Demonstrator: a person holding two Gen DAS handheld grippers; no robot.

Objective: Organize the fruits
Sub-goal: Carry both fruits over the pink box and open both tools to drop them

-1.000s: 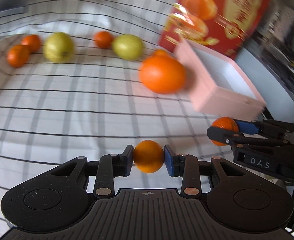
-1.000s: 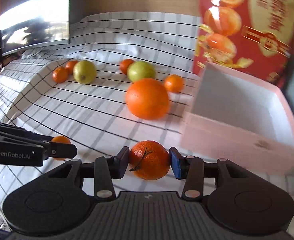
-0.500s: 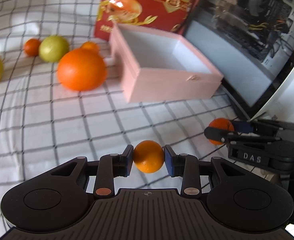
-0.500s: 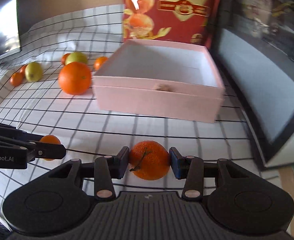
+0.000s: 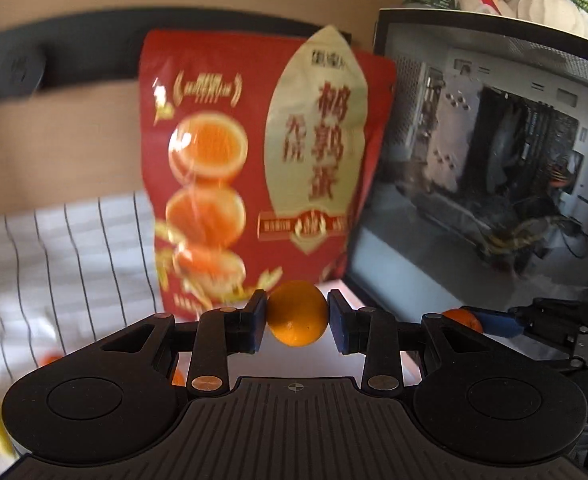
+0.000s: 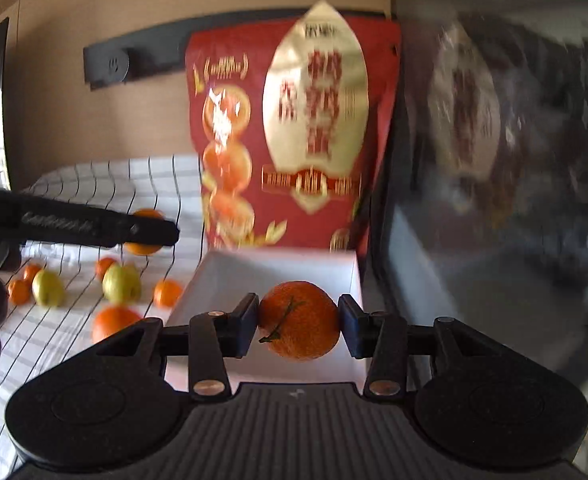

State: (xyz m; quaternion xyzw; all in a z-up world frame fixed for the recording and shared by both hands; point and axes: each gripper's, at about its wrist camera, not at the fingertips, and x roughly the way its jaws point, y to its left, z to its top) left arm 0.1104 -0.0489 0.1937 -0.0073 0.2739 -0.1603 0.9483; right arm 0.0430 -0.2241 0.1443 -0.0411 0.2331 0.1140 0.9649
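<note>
My left gripper [image 5: 297, 316] is shut on a small smooth orange [image 5: 298, 308], held up in front of the red snack bag [image 5: 262, 160]. The right wrist view shows that same left gripper [image 6: 150, 234] at the left, above the cloth beside the box. My right gripper [image 6: 298, 322] is shut on a mandarin [image 6: 305, 330] with a short stem. It hangs over the white inside of the pink box [image 6: 278, 268]. In the left wrist view the right gripper [image 5: 467, 320] shows at the right edge with its mandarin [image 5: 458, 316]. Both views are motion-blurred.
On the checked cloth [image 6: 94, 184] left of the box lie two green fruits [image 6: 121, 282], a large orange [image 6: 114, 320] and several small oranges [image 6: 167, 293]. A glass-sided computer case [image 5: 493, 168] stands right of the box. The bag leans on the wall behind.
Both grippers have risen and moved toward the box, each still holding its fruit. The views have swung up from the cloth to the red bag, and the right mandarin now hangs over the box.
</note>
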